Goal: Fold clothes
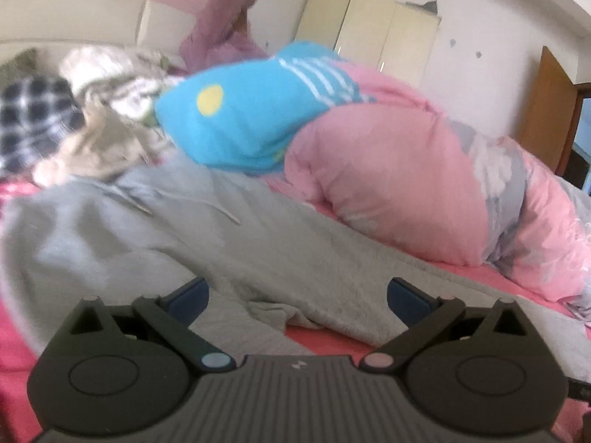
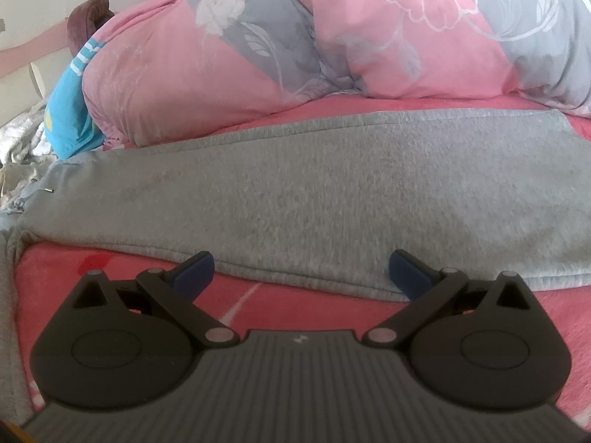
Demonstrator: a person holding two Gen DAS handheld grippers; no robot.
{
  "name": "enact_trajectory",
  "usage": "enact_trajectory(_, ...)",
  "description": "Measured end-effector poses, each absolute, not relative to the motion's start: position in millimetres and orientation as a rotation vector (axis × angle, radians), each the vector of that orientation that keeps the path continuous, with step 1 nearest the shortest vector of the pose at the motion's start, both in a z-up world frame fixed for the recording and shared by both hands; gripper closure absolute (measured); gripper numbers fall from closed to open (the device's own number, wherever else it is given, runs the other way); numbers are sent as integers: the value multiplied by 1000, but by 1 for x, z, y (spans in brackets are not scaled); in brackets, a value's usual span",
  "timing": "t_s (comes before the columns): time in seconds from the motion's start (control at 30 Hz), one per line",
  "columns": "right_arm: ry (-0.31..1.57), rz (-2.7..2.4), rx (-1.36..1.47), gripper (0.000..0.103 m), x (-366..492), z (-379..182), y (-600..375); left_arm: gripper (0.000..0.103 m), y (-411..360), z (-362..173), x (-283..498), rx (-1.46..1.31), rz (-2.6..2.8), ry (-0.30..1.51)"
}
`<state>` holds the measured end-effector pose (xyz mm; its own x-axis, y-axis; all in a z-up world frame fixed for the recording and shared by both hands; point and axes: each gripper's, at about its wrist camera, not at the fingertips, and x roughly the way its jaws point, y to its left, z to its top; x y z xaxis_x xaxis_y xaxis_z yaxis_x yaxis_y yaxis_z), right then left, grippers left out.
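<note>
No brand name or legible writing appears in either view; the only marking is a small pale emblem on the ribbed housing of each tool, too small to read. In the left wrist view, from left to right: a dark blue and white checked cloth (image 1: 35, 118) lies at the far left beside a heap of crumpled beige and white laundry (image 1: 107, 110); next comes a bright blue pillow with a yellow dot and white stripes (image 1: 251, 110), then a puffy pink and grey floral quilt (image 1: 406, 170) extending to the right edge. The left claw (image 1: 297, 297) is spread wide, its blue-padded fingers well apart and pinching nothing. The grey knit sweatpants with a drawstring (image 1: 236, 236) lie on the pink bed sheet (image 1: 325, 336), directly ahead of and beneath the spread fingers; whether the pads touch the fabric cannot be told. In the right wrist view, the blue pillow (image 2: 70, 118) sits at the left, with the quilt (image 2: 258, 55) filling the upper frame. The sweatpants (image 2: 295, 199) stretch flat across the bed sheet (image 2: 55, 288) from left to right. The right claw (image 2: 301, 271) is likewise spread wide and empty, both pads at the near hem edge of the sweatpants.
</note>
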<state>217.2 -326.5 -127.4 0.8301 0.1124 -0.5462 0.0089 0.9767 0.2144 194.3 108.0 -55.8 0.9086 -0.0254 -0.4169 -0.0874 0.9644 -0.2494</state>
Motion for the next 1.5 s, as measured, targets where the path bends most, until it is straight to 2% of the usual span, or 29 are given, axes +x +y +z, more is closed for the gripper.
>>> enact_trajectory(0.13, 589, 59, 221, 1, 217, -127, -328, 0, 114, -45, 170, -235, 71, 426)
enact_trajectory(0.4, 583, 66, 241, 1, 217, -128, -330, 0, 172, -2, 96, -338, 169, 348)
enact_trajectory(0.67, 560, 71, 307, 1, 211, -127, -338, 0, 205, 20, 13, -390, 229, 368)
enact_trajectory(0.83, 707, 65, 182, 1, 197, -117, -319, 0, 198, 18, -25, -382, 163, 381)
enact_trajectory(0.93, 759, 95, 13, 1, 158, -105, -298, 0, 185, 12, -35, -348, 112, 382)
enact_trajectory(1.1, 644, 146, -53, 1, 64, -63, -289, 0, 152, 1, -35, -321, 1, 428)
enact_trajectory(1.27, 528, 125, 54, 1, -24, -40, -300, 0, 111, -15, -34, -276, -121, 468)
enact_trajectory(1.5, 499, 47, 273, 1, -92, -56, -320, 0, 65, -40, -29, -217, -220, 544)
